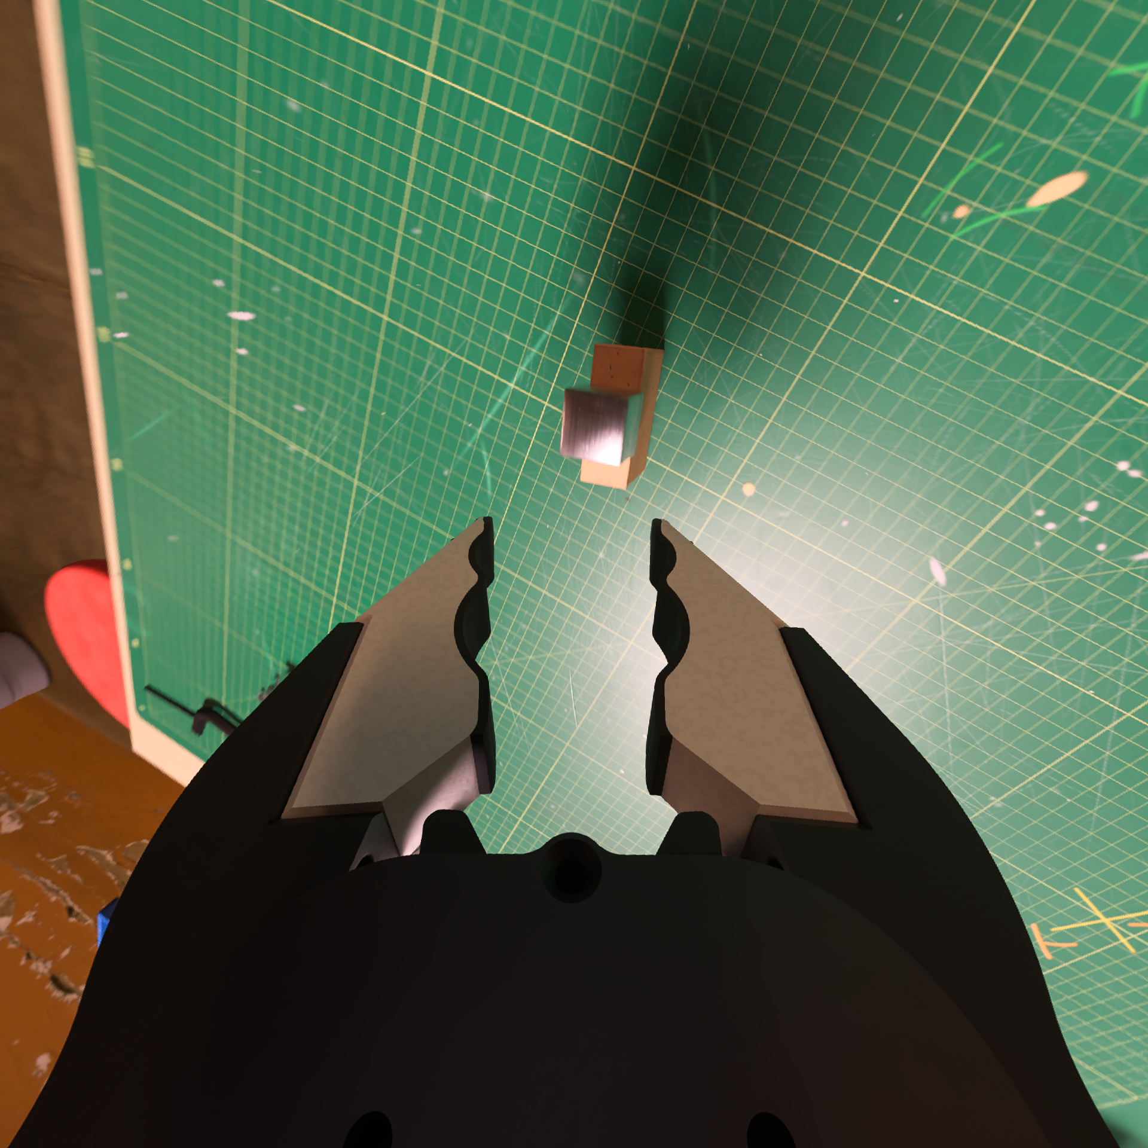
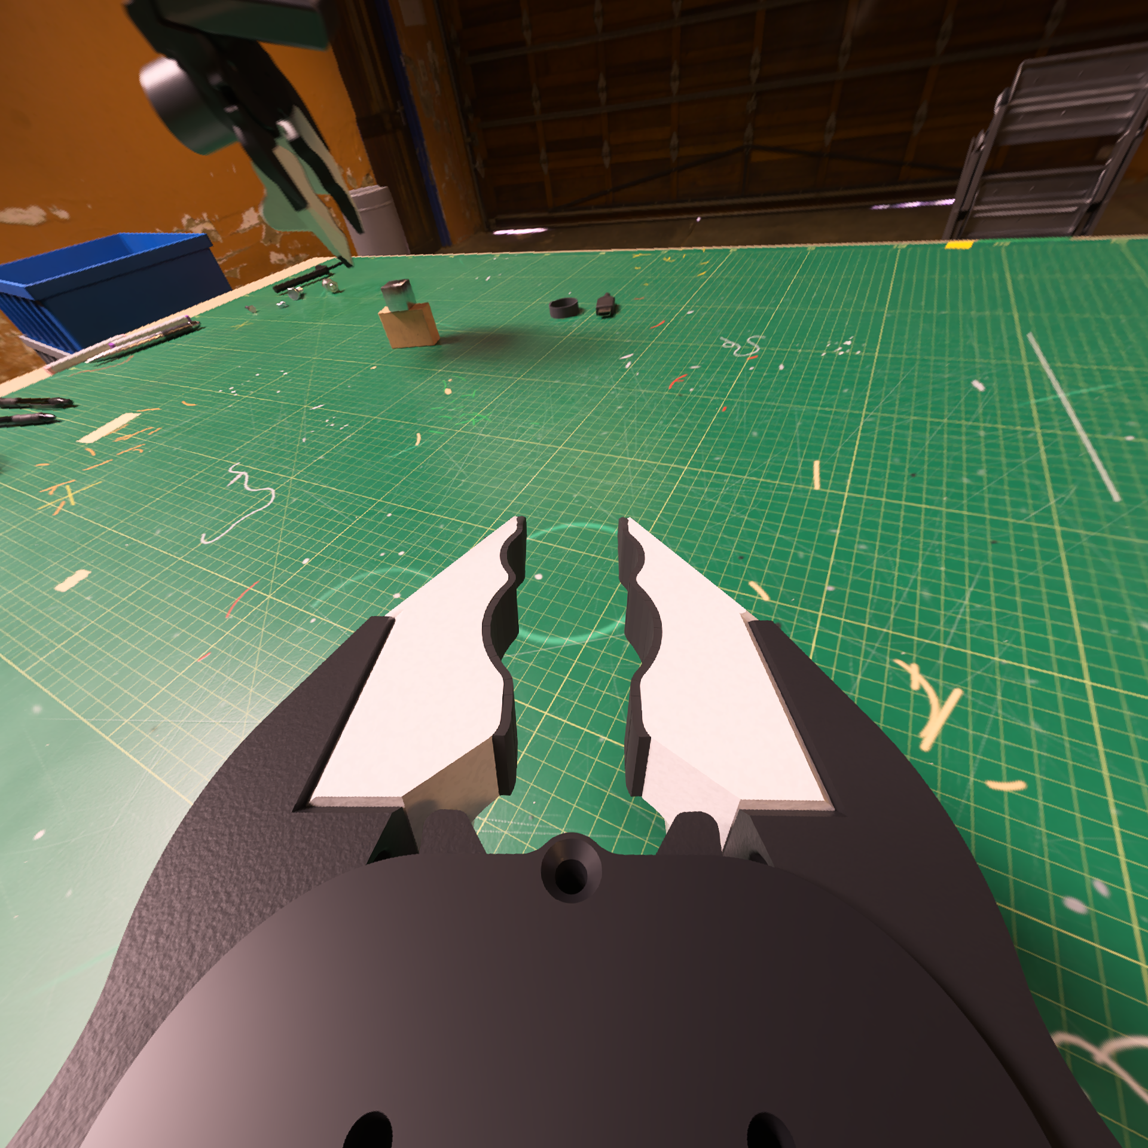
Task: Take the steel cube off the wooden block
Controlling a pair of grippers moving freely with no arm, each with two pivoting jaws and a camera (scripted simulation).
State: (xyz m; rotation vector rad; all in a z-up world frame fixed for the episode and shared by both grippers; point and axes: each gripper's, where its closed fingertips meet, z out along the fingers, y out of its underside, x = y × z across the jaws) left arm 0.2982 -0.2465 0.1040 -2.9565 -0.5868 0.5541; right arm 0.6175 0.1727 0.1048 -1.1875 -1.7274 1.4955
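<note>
At frame centre of the left wrist view, steel cube (image 1: pixel 597 425) sits atop wooden block (image 1: pixel 621 415); left gripper (image 1: pixel 571 528) above, jaws wide, empty; right gripper (image 2: pixel 571 528) jaws narrower, empty.

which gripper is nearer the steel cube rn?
Left. The left gripper hangs open above the steel cube, looking down on it. The right gripper sits far off across the mat, open, empty.

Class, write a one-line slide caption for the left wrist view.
Open left gripper hovers above steel cube resting on wooden block.
</note>
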